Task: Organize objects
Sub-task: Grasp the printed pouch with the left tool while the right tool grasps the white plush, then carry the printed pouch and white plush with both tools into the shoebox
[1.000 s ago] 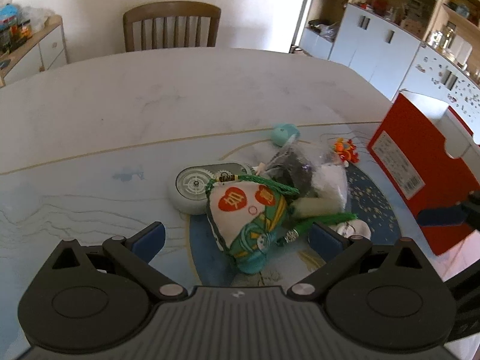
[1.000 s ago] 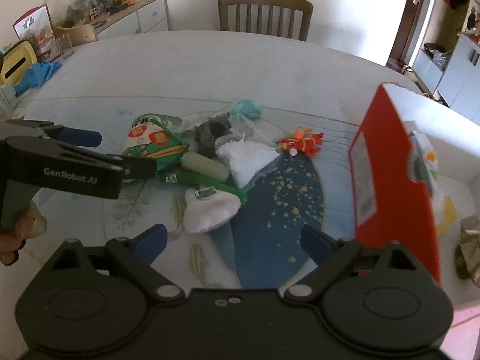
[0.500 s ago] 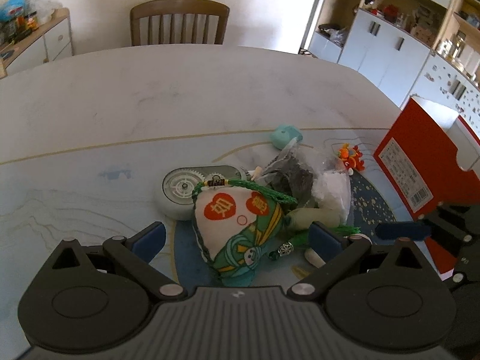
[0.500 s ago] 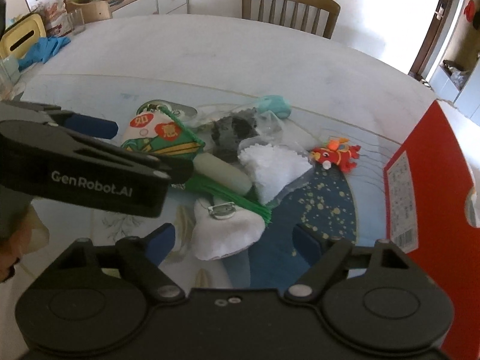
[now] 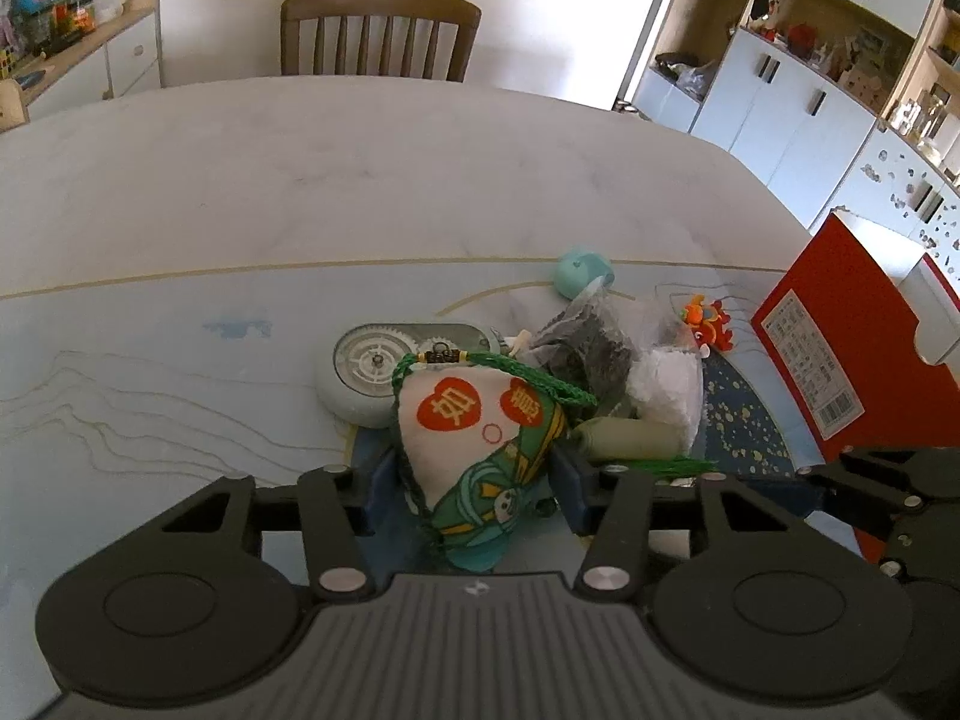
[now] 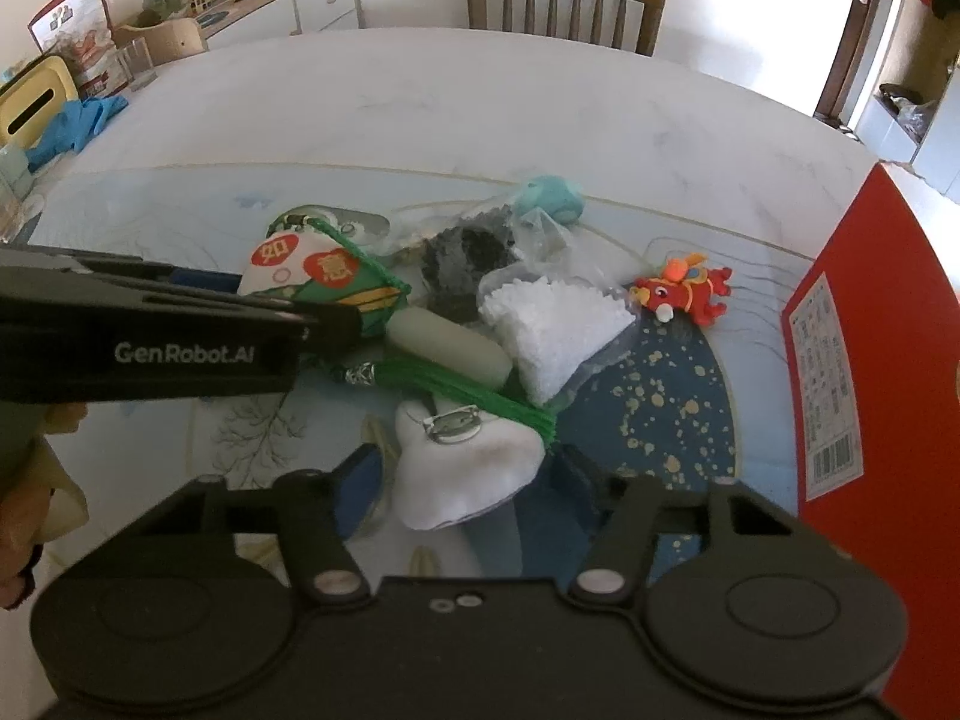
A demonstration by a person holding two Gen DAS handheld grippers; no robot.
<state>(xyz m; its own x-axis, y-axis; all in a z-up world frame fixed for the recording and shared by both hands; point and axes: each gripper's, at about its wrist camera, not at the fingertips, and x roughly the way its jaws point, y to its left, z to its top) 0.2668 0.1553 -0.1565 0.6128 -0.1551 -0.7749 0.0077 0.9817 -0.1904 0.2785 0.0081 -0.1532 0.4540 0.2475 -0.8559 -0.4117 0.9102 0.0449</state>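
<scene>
A white and green cloth sachet [image 5: 474,420] with red hearts and a green cord lies on the table mat. My left gripper [image 5: 477,480] has its jaws closing, and both pads touch the sachet's lower end. In the right wrist view the sachet [image 6: 312,276] sits at the tip of that left gripper [image 6: 336,318]. My right gripper [image 6: 471,474] straddles a white plush piece [image 6: 468,480] with a metal clasp. Its jaws are closing, and a thin gap still shows at each pad. A green tassel [image 6: 456,390] crosses the plush piece's top.
A red box [image 6: 870,330] stands open at the right. In the pile are a pale green roll [image 6: 444,342], a bag of white bits [image 6: 552,324], a dark bag [image 6: 462,258], a red dragon toy [image 6: 684,294], a teal lump [image 6: 552,198] and a grey geared disc [image 5: 372,372]. A chair [image 5: 378,30] stands beyond the table.
Both pairs of jaws have closed in from wide open. The right gripper has come down over the white plush piece. The left one has stayed by the sachet.
</scene>
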